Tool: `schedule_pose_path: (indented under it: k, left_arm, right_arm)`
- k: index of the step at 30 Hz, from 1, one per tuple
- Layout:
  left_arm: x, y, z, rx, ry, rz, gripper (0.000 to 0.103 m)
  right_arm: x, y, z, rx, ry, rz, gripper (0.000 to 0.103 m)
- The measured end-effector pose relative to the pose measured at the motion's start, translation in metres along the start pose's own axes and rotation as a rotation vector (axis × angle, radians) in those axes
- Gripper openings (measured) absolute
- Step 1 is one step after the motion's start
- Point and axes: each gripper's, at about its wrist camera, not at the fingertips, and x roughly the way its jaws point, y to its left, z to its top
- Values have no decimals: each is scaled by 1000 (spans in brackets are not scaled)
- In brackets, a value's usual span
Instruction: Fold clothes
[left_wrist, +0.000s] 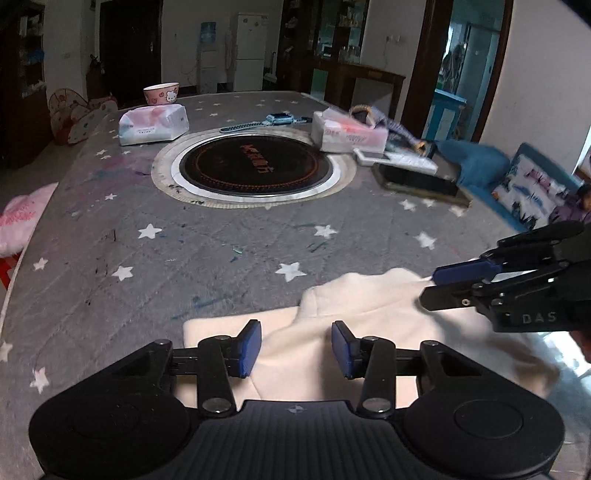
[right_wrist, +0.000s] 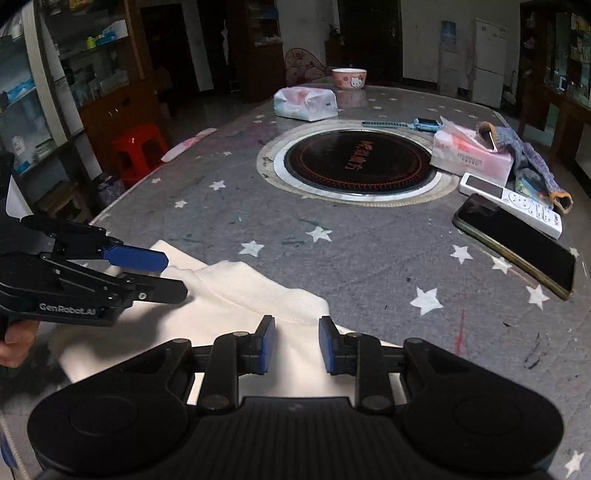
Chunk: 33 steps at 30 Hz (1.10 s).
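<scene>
A cream-white garment (left_wrist: 369, 314) lies rumpled on the near edge of the grey star-print table (left_wrist: 147, 258), one layer folded over another. My left gripper (left_wrist: 296, 349) hovers open just above its left part, with cloth visible between and beneath the blue pads (left_wrist: 251, 347). In the right wrist view the same garment (right_wrist: 251, 295) spreads under my right gripper (right_wrist: 297, 343), which is also open, its pads a moderate gap apart over the cloth. Each gripper shows in the other's view: the right one (left_wrist: 430, 286) at the garment's right edge, the left one (right_wrist: 175, 276) at its left edge.
A round black hob (right_wrist: 360, 160) sits in the table's middle. Beyond it are two tissue packs (right_wrist: 306, 99) (right_wrist: 472, 155), a pink bowl (right_wrist: 349, 78) and a blue watch (right_wrist: 424, 124). A phone (right_wrist: 517, 245), a white remote (right_wrist: 513, 203) and a knitted item (right_wrist: 524, 155) lie right. A red stool (right_wrist: 138, 151) stands left.
</scene>
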Motion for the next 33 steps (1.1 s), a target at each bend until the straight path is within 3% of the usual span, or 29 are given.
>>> schedule_pose_path:
  k: [11, 15, 17, 21, 23, 28, 33]
  left_arm:
    - [-3, -2, -1, -28, -6, 26, 46]
    - [-16, -3, -5, -53, -22, 28, 51]
    - [-24, -4, -8, -60, -32, 38, 61]
    - [-39, -6, -16, -66, -55, 62, 76]
    - [-47, -7, -20, -68, -68, 75, 91]
    - [-64, -9, -29, -78, -91, 106, 103]
    - [-73, -8, -39, -104, -98, 115, 103]
  right_arm:
    - [-5, 12, -3, -28, -6, -27, 25]
    - [-9, 21, -11, -33, 11, -18, 31]
    - [-10, 24, -16, -26, 13, -23, 40]
    - [-16, 28, -24, -14, 18, -25, 45]
    - [-20, 32, -27, -14, 14, -32, 50]
    - [-29, 38, -34, -1, 1, -32, 53]
    - [-35, 46, -46, -9, -1, -27, 58]
